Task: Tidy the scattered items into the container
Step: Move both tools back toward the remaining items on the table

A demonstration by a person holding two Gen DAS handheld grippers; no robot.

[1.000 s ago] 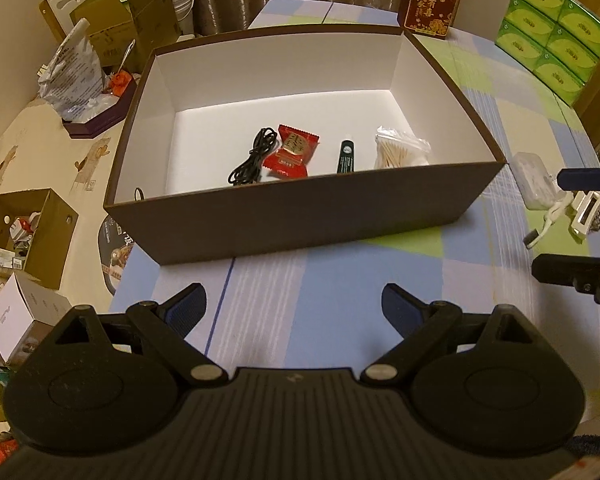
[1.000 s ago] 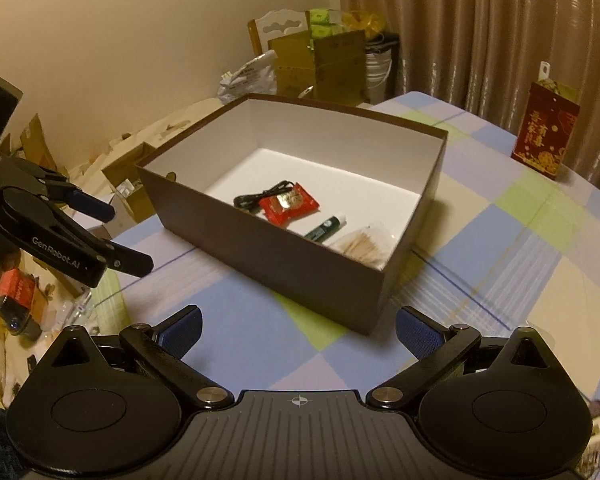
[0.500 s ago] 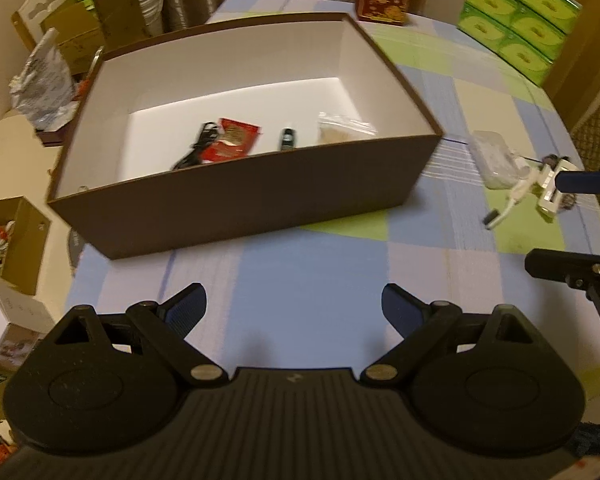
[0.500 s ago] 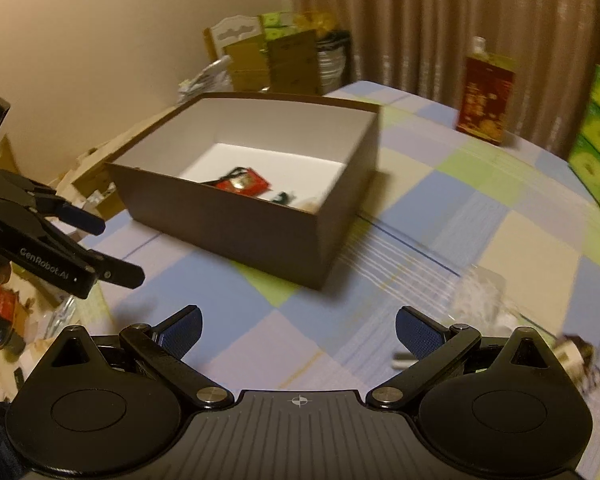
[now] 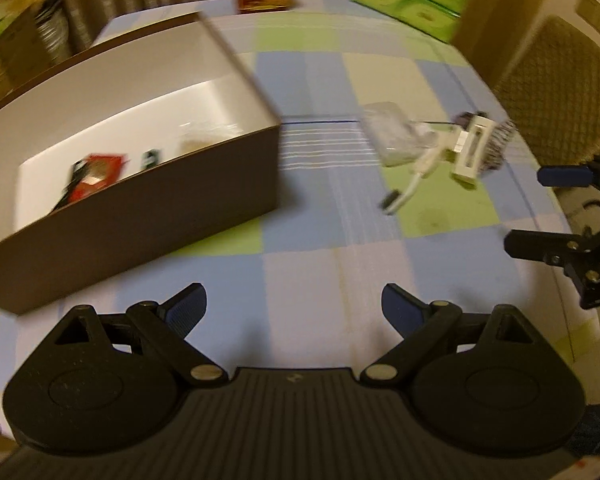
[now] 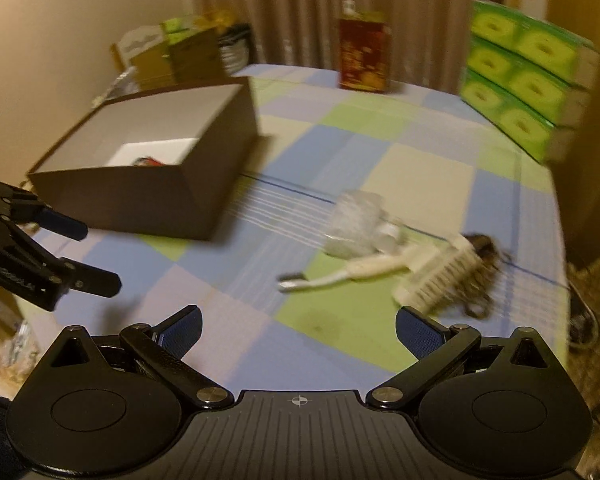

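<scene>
Counter [image 6: 380, 152]: checked cloth, carrying all task items.

Box [image 5: 148, 216]: open-topped, on the left of the counter. Already holding a red packet [image 5: 96, 170] and other small items, blurred.

Remaining cluster, well apart from the box on the right: clear bag [image 6: 354, 224], white comb [image 6: 436, 276] touching a dark hair tie [image 6: 480, 280], white handle [image 6: 352, 274] lying just beside the bag. Pieces overlapping; exact boundaries blurred.

Right gripper [image 6: 298, 330]: open, empty, above the counter near the cluster.

Left gripper [image 5: 294, 306]: open, empty, between box and cluster.

Risks:
- Closing on overlapping pieces likely to lift two at once or drag a neighbour off the counter edge.
- Thin bag film likely to slip from the pads.
- Blurred views, hence poor aim if closing now.
- Both grippers converging on one cluster: collision possible.
</scene>
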